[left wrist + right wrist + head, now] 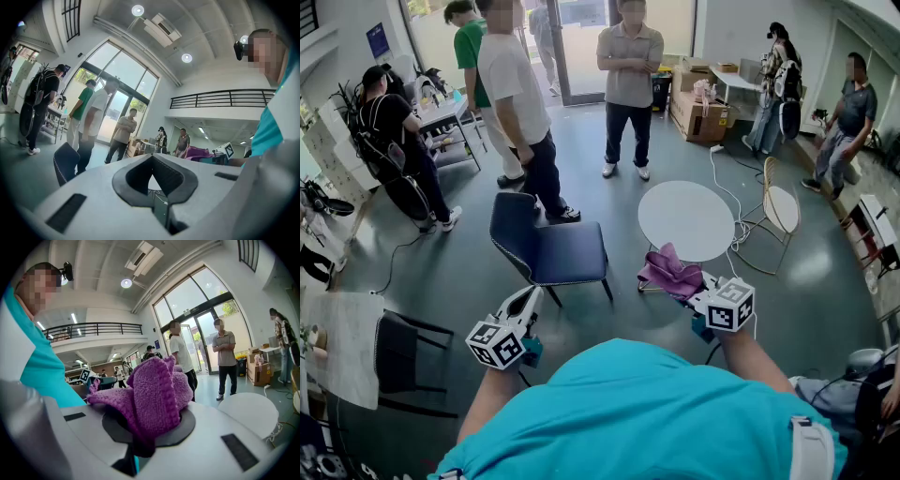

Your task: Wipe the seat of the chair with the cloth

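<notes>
Purple terry cloth (pixel 668 272) bunched in right gripper (pixel 682 284), jaws clamped on its folds. Loose lobes stand up past tips, with nubby loops and ribbed hem. Cloth held right of chair (pixel 567 253), apart from seat, by near edge of round white table (pixel 686 220). Left gripper (pixel 525 302) at chair's near-left corner, jaws closed together, nothing between. Chair has dark blue padded seat, curved back, pale stitching along edge, thin dark legs. Floor (pixel 469 281) smooth, grey-green, glossy. People (pixel 628 84) stand at far side, glass doors (pixel 581 47) beyond them.
</notes>
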A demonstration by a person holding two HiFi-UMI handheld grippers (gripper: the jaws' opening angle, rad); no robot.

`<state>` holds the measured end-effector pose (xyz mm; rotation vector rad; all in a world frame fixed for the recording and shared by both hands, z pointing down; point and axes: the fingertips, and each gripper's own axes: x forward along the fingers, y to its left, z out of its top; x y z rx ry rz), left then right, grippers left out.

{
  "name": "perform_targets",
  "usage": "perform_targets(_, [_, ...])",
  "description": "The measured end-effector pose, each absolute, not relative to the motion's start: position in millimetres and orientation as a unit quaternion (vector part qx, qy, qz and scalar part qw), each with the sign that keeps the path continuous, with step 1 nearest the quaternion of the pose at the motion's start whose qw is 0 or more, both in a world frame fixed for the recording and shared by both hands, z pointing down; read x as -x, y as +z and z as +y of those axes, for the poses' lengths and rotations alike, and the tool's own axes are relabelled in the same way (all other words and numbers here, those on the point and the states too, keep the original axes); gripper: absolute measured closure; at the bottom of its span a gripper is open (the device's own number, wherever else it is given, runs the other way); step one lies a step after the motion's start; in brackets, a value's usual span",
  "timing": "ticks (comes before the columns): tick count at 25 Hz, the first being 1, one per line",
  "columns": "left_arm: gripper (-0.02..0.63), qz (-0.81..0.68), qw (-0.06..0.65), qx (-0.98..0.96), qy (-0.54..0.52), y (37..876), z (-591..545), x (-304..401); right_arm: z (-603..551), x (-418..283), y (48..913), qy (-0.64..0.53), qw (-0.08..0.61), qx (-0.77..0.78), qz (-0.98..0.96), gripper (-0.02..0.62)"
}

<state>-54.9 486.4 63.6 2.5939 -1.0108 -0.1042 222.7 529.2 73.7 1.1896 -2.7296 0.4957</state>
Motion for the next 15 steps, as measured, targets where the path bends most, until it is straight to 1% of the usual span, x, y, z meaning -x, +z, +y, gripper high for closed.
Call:
perform_targets(10, [0.603,-0.353,0.172,-0.919,-0.032,54.5,487.6,17.1,528.4,-252.4,66.5,0.159,0.058,-0.39,-0.905,0.543])
perform_targets(15, [0.603,-0.353,0.169,-0.92,-0.028,46.2,489.6,8.9,531.5,-260.0,63.0,0.16,0.055,-0.391,-0.905,0.542])
